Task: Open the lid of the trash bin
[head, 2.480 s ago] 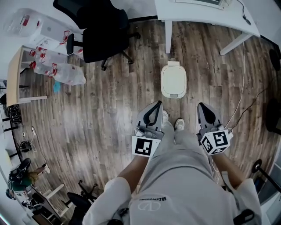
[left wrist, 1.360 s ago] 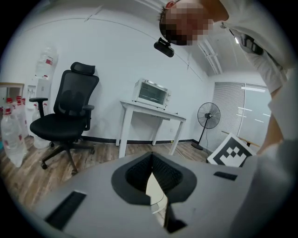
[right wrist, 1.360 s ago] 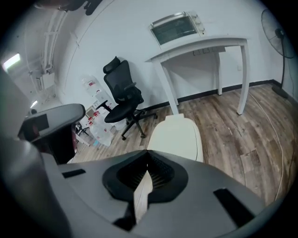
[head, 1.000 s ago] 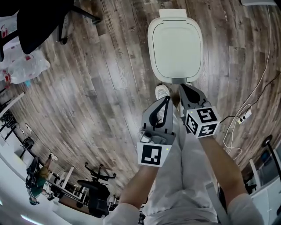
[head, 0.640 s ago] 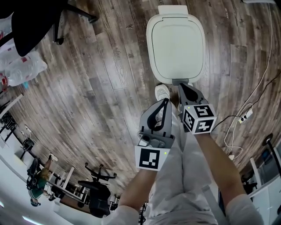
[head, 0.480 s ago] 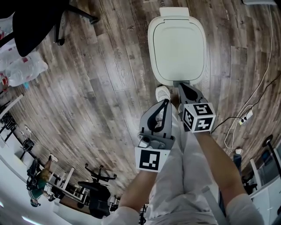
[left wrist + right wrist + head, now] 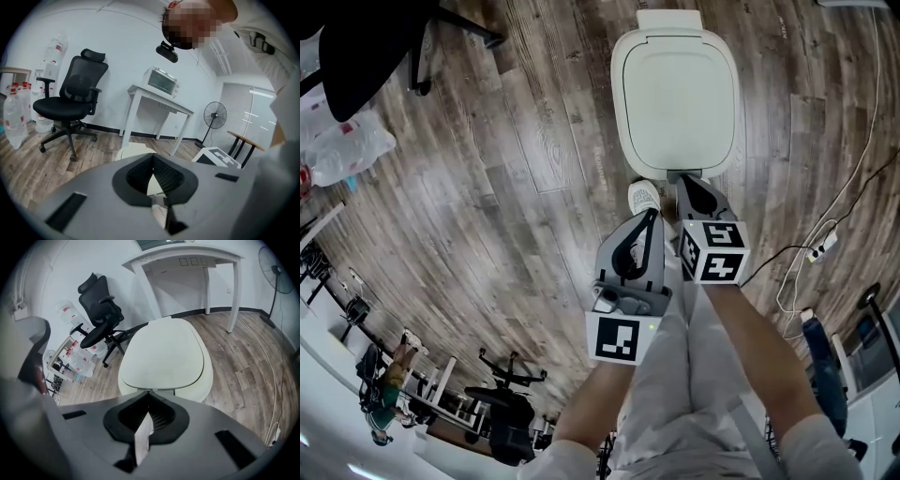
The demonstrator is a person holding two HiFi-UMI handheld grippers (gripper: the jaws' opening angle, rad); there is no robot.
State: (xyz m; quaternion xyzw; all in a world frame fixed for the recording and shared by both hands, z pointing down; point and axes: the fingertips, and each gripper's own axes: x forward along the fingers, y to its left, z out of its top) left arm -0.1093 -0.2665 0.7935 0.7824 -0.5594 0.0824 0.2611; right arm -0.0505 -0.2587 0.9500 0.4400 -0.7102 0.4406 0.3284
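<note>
We stand on the wooden floor, with the trash bin at the far side, its lid down. Our right gripper, fingers closed on nothing, sits at the lid's near edge; our left gripper, likewise closed and empty, hangs nearer, just left

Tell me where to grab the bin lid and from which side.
Take the lid by its front lip, coming from the person's side, opposite the hinge block. The lid lies flat and closed; only that thin edge offers jaws a pinch. The right gripper is at it, jaws together, so they probably need opening first.
</note>
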